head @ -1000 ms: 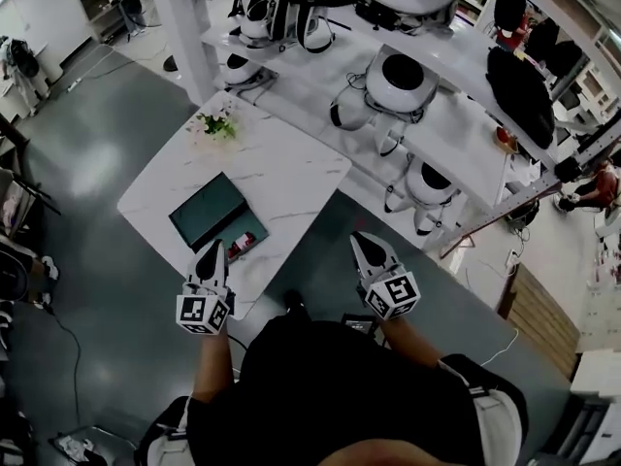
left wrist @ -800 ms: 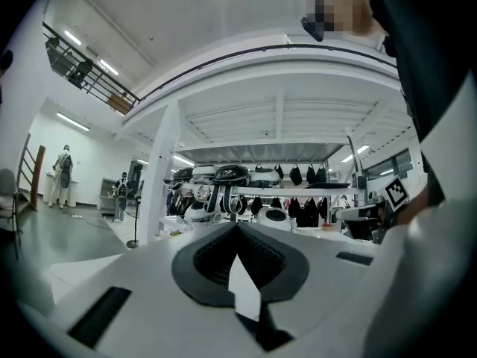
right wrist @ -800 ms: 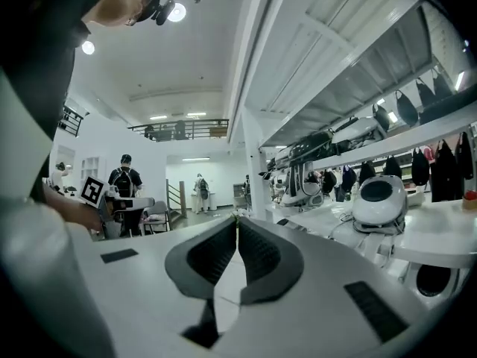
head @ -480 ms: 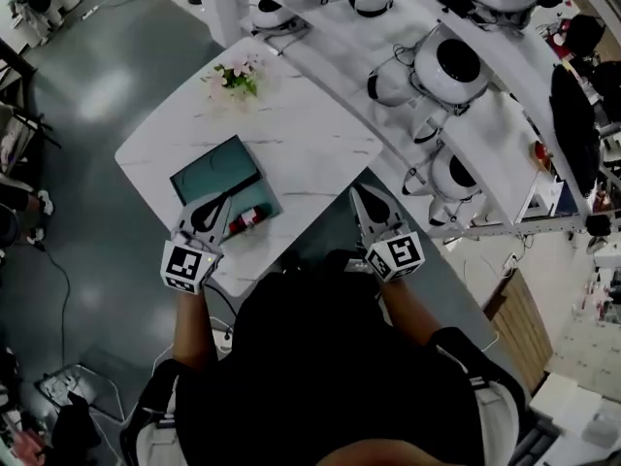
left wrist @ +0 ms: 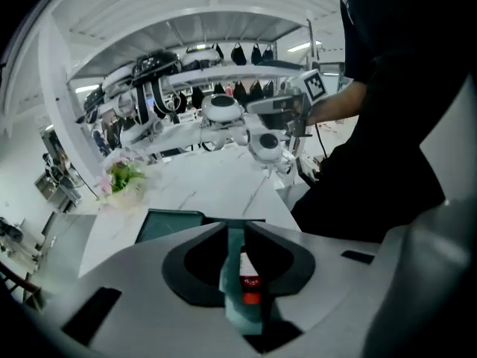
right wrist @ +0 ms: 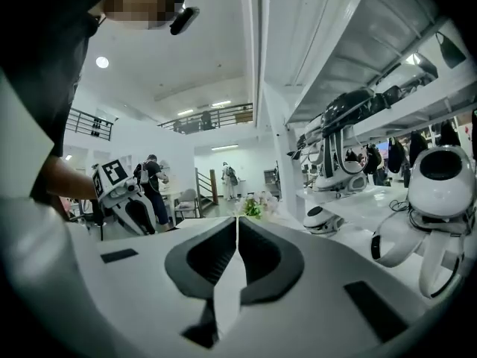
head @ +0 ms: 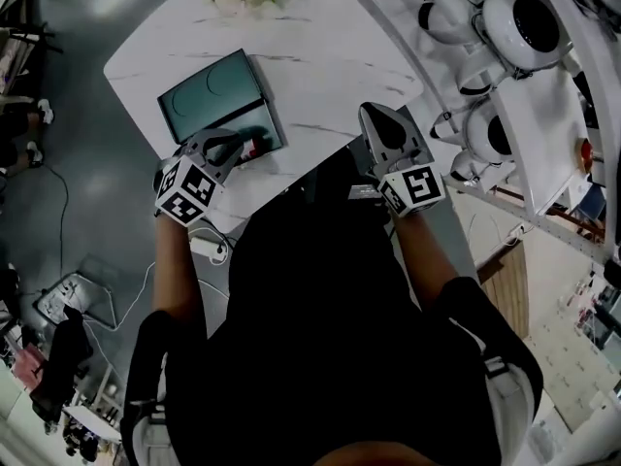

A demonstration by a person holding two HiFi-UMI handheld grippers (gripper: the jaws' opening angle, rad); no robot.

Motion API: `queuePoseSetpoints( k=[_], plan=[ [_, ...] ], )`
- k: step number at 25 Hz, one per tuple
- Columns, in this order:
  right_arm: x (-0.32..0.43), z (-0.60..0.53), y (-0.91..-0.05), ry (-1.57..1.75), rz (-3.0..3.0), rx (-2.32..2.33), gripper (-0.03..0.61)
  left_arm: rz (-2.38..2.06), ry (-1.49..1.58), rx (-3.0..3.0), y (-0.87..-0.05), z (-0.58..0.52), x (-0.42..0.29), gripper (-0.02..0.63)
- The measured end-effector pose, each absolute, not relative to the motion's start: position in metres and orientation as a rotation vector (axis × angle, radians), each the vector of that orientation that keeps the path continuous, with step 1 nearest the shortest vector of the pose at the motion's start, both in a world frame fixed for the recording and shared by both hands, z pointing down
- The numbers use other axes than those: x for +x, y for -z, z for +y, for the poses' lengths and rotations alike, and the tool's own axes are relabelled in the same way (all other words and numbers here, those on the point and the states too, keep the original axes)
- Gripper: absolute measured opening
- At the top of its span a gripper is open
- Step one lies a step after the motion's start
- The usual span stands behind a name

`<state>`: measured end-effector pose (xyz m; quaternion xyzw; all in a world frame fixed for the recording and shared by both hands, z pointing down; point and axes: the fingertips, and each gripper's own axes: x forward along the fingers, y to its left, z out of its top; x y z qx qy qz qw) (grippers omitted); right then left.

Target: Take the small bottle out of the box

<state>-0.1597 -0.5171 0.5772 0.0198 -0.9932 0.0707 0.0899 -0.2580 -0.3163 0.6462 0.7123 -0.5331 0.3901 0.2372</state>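
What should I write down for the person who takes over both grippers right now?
Left gripper: pointing down at the box's near end; jaws slightly apart, just been opening, gripping nothing.
Right gripper: shut, empty, by the table's edge.
Small bottle: lying in the box, visible through the left jaws' gap.
Done: nothing lifted yet. Left: close on the bottle, lift it out.

Table top (head: 330, 71): white marble-look, smooth, glossy. Box (head: 209, 95): matt teal surface. Floor (head: 82, 124): grey, polished, reflective.
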Motion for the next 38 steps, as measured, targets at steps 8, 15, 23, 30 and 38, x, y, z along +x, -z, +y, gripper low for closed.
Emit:
queuePoseSetpoints(
  k=[8,15,23,30,38],
  plan=[
    [-0.170,-0.548,-0.605,-0.244,-2.903,0.028,0.035,-1.185,-1.131,1.837,-0.715,-0.311,-0.257,0.177],
    [-0.165,-0.548,-0.628,-0.321,-2.857,0.047,0.035,-0.997,-1.202,1.776,-0.756,-0.298,-0.252,0.197],
    [-0.164,-0.542,-0.646,-0.385,-2.814,0.059,0.035,-0.888,-1.145,1.742,-0.768,-0.292,-0.247,0.251],
    [-0.174,-0.537,-0.652,-0.418,-2.809,0.047,0.035,-0.886,-1.140,1.692,-0.770,-0.296,-0.246,0.262],
    [-0.176,-0.542,-0.648,-0.409,-2.820,0.058,0.035,-1.002,-1.137,1.622,-0.782,-0.301,-0.248,0.239]
  ],
)
